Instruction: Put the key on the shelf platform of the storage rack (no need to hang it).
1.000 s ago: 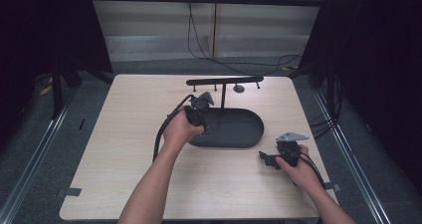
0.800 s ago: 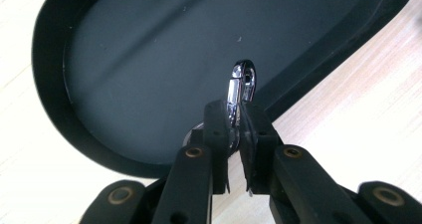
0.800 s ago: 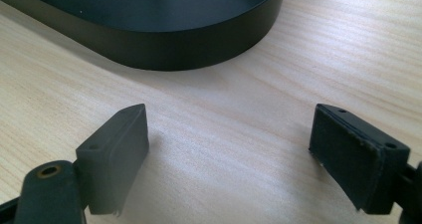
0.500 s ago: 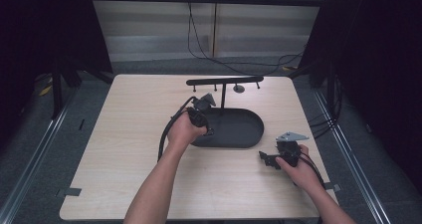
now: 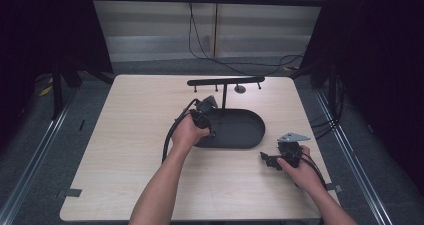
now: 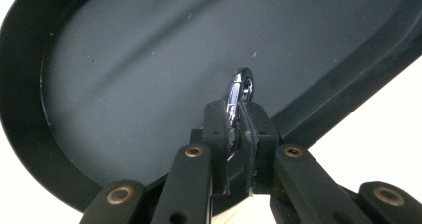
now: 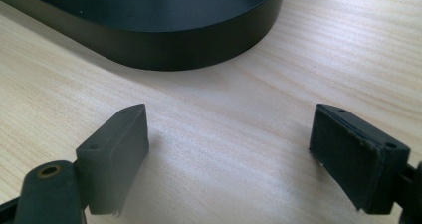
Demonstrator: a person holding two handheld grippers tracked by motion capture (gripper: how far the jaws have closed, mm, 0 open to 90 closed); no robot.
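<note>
My left gripper (image 5: pixel 204 116) hovers over the left end of a black oval tray (image 5: pixel 252 135). In the left gripper view its jaws are shut on a small shiny metal ring (image 6: pixel 242 83), which sticks out past the fingertips above the tray floor (image 6: pixel 149 59); the left gripper (image 6: pixel 238 115) points down into the tray. My right gripper (image 5: pixel 270 160) rests low over the wood near the tray's right end. In the right gripper view this right gripper (image 7: pixel 229 134) is open, with bare table between its pads and the tray wall (image 7: pixel 189 47) just ahead.
A black T-shaped stand (image 5: pixel 225 81) with short pegs rises from the tray's back edge; a small round object (image 5: pixel 240 89) hangs below its bar. The light wooden table (image 5: pixel 125 135) ends at dark floor and metal rails on both sides.
The left hand has shifted slightly to the right, bringing the held ring a little farther over the tray. The right gripper has stayed in place.
</note>
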